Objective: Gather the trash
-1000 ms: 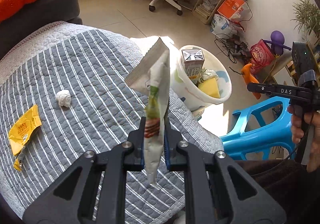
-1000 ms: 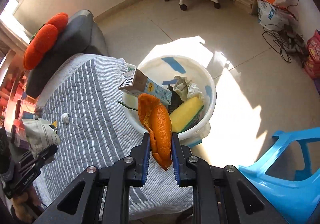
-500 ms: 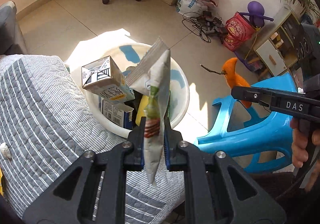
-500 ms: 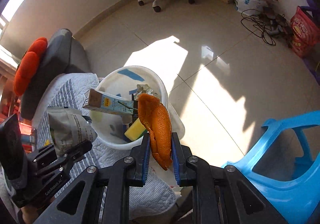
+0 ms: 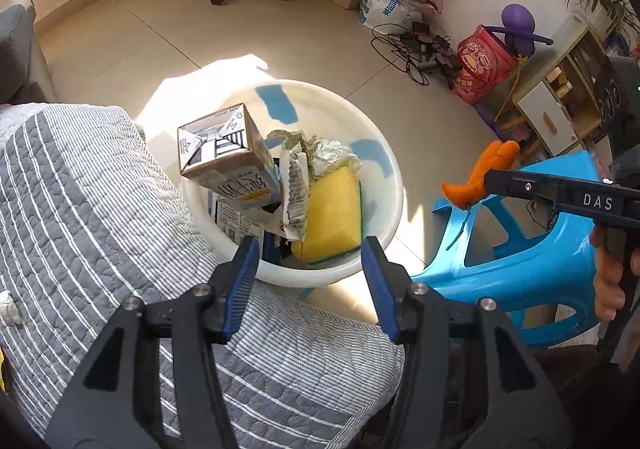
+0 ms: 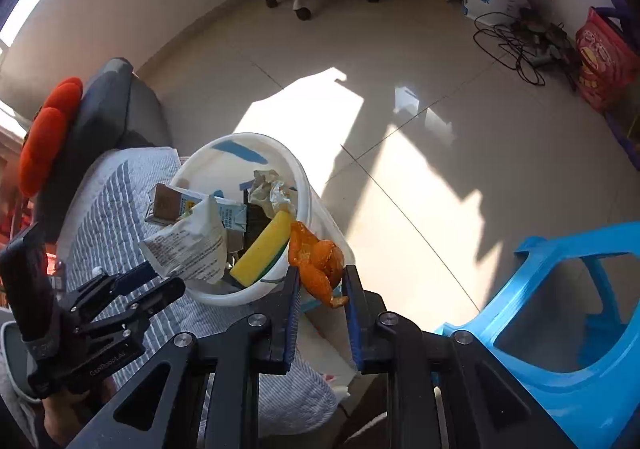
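Tiled floor, white bin (image 5: 384,169) | left gripper (image 5: 310,277) just opened, empty, wrapper (image 5: 294,189) beyond | right gripper (image 6: 320,289) pinching orange peel (image 6: 318,265)

A smooth, glossy white plastic tub (image 5: 384,185) holds a printed cardboard carton (image 5: 228,157), crinkled foil-like wrapper (image 5: 320,149) and a matt, porous yellow sponge (image 5: 332,217). The quilted grey cloth (image 5: 100,217) looks soft and stitched. The floor tiles (image 6: 400,89) shine; the blue stool (image 6: 560,289) is glossy plastic.
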